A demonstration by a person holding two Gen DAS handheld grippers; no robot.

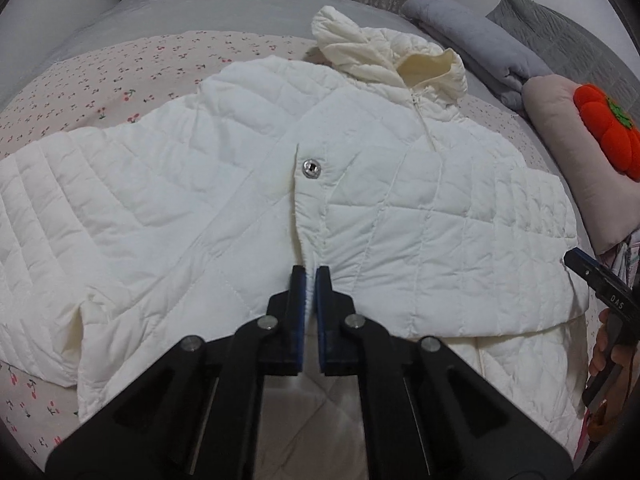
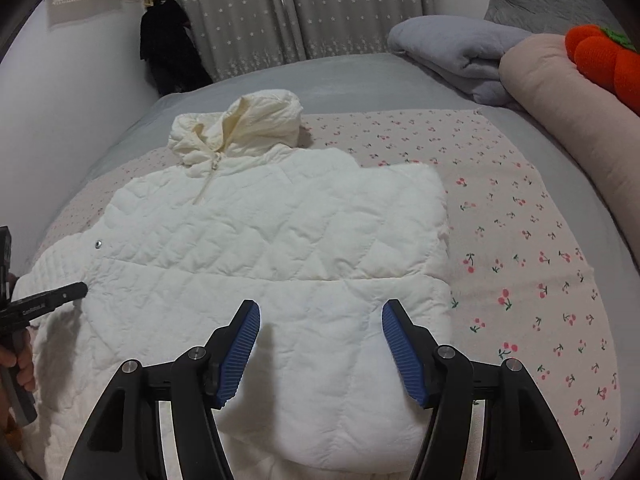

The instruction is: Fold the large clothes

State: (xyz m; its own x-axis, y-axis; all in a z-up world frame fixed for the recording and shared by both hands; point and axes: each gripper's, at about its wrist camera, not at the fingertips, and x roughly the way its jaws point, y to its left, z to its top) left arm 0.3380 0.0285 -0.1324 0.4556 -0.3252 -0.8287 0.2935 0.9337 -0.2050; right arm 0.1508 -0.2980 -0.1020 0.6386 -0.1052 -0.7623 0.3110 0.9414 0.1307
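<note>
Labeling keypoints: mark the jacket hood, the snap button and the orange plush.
jacket hood [image 2: 256,120], right wrist view, on its puffed top.
snap button [image 1: 310,168], left wrist view, on the metal stud.
orange plush [image 1: 608,132], left wrist view, on its orange body.

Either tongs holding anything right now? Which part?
Left tongs are shut on the white jacket, pinching a sleeve's cuff edge below the snap button. Right tongs are open above the jacket, holding nothing.

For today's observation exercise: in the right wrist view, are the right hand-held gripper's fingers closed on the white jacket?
No, the right hand-held gripper stands open above the white jacket, gripping nothing.
</note>
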